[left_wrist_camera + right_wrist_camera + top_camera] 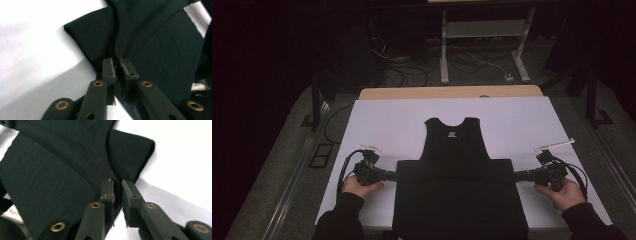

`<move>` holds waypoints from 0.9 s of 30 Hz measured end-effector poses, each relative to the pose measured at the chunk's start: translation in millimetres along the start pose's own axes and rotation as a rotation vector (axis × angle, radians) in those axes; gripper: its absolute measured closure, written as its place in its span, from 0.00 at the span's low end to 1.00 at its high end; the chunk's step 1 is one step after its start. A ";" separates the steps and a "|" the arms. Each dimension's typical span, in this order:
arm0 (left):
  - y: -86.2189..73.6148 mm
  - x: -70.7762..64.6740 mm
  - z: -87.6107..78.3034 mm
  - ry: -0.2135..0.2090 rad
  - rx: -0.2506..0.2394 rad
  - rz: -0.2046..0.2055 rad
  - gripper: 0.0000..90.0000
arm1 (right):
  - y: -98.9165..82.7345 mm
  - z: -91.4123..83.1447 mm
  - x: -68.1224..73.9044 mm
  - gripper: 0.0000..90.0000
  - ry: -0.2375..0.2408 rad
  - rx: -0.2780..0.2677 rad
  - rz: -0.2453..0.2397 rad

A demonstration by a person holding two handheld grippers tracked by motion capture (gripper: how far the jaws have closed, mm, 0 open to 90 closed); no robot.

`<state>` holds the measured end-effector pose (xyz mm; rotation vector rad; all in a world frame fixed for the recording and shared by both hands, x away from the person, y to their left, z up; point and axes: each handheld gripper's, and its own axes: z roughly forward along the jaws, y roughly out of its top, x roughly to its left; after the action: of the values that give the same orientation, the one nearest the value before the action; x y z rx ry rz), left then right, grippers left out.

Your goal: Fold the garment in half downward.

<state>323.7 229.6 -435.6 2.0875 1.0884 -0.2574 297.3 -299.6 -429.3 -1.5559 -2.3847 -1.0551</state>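
A black sleeveless garment [454,145] lies on the white table cover [517,120] with its neck towards the far side. Its lower part forms a wider dark rectangle that hangs over the near edge. My left gripper [393,175] is at that rectangle's upper left corner. In the left gripper view the left gripper [117,62] is shut on a folded seam of the garment [155,37]. My right gripper [516,175] is at the upper right corner. In the right gripper view the right gripper [116,183] pinches the garment [62,165] with a narrow gap between the jaws.
The wooden tabletop [452,92] shows as a strip beyond the cover. Behind it stand a white frame [484,30] and loose cables [412,65] on the floor. Bare cover lies on both sides of the garment.
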 end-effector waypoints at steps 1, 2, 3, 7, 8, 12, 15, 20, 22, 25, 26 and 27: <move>0.4 -1.3 0.3 0.000 -0.006 0.004 0.86 | 0.0 -0.4 0.2 0.83 -0.007 -0.006 -0.004; 0.8 -2.1 0.1 0.001 -0.008 0.009 0.83 | 0.0 -1.3 0.6 0.80 -0.007 -0.015 -0.010; 1.1 -2.5 0.0 0.002 -0.010 0.015 0.79 | 0.1 -2.0 1.1 0.78 -0.008 -0.019 -0.016; 1.3 -6.1 -1.2 0.031 -0.026 0.033 0.62 | 0.4 -2.6 3.5 0.68 -0.018 -0.038 -0.034; 1.2 -6.4 -1.7 0.031 -0.031 0.043 0.59 | 0.4 -2.8 4.0 0.67 -0.019 -0.045 -0.041; 1.5 -6.6 -5.0 0.017 -0.054 0.057 0.52 | 1.3 -7.4 7.1 0.57 -0.007 -0.084 -0.062; 3.0 -7.8 -8.3 0.029 -0.078 0.059 0.44 | 1.7 -9.3 6.9 0.47 0.024 -0.095 -0.075; 5.7 -8.8 -12.9 0.012 -0.103 0.066 0.34 | 4.4 -9.9 9.2 0.31 0.008 -0.110 -0.082; 6.6 -10.4 -13.0 0.019 -0.102 0.081 0.30 | 5.7 -10.5 10.0 0.24 0.002 -0.116 -0.087; 9.6 -12.7 -11.7 0.039 -0.088 0.097 0.20 | 7.9 -11.4 11.2 0.17 -0.007 -0.120 -0.083; 10.9 -13.5 -11.5 0.046 -0.083 0.105 0.18 | 8.6 -11.4 11.3 0.15 -0.011 -0.122 -0.083; 11.6 -14.3 -11.3 0.050 -0.086 0.106 0.16 | 9.6 -11.5 11.5 0.14 -0.018 -0.124 -0.081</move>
<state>322.0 224.5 -414.6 2.0769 0.9973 -0.1052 296.8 -295.5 -410.9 -1.5231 -2.4571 -1.2321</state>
